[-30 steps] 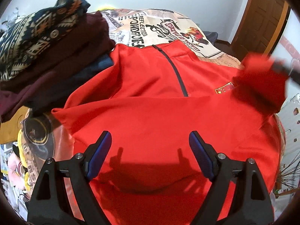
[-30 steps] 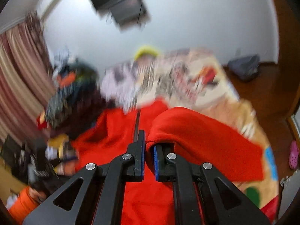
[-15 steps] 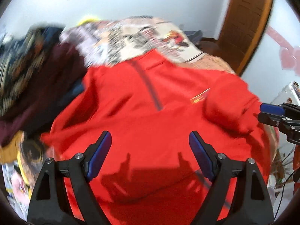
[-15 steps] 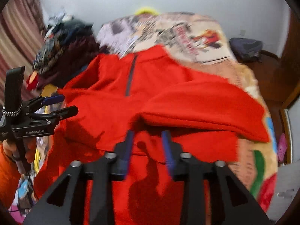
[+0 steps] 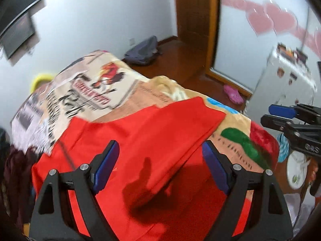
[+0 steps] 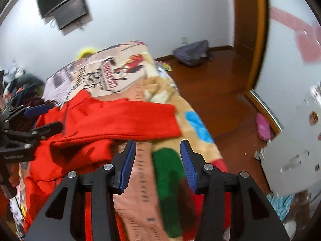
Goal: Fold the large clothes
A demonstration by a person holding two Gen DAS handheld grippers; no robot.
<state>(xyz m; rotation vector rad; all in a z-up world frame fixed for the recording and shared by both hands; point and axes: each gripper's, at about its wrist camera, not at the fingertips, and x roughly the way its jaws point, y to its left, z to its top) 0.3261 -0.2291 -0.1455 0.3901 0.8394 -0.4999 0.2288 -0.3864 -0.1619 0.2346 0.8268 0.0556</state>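
Note:
A large red zip-neck sweatshirt [image 5: 144, 136] lies spread on a bed with a printed blanket [image 5: 88, 92]. Its right sleeve [image 6: 128, 120] is folded across the body, cuff toward the bed's right side. My left gripper [image 5: 158, 158] is open and empty, hovering over the folded sleeve. My right gripper [image 6: 157, 154] is open and empty, over the bare blanket [image 6: 160, 172] just right of the sweatshirt. The right gripper also shows at the right edge of the left wrist view [image 5: 276, 114], and the left gripper at the left edge of the right wrist view [image 6: 40, 118].
A pile of dark clothes [image 6: 24, 92] sits at the bed's far left. A grey bag [image 6: 192, 54] and a pink slipper [image 6: 262, 128] lie on the wooden floor. A brown door [image 5: 196, 20] and a white cabinet [image 5: 284, 80] stand to the right.
The right gripper let go of the sleeve, opened and pulled back to the right. The sleeve now lies across the body. Both views have swung toward the right side of the bed.

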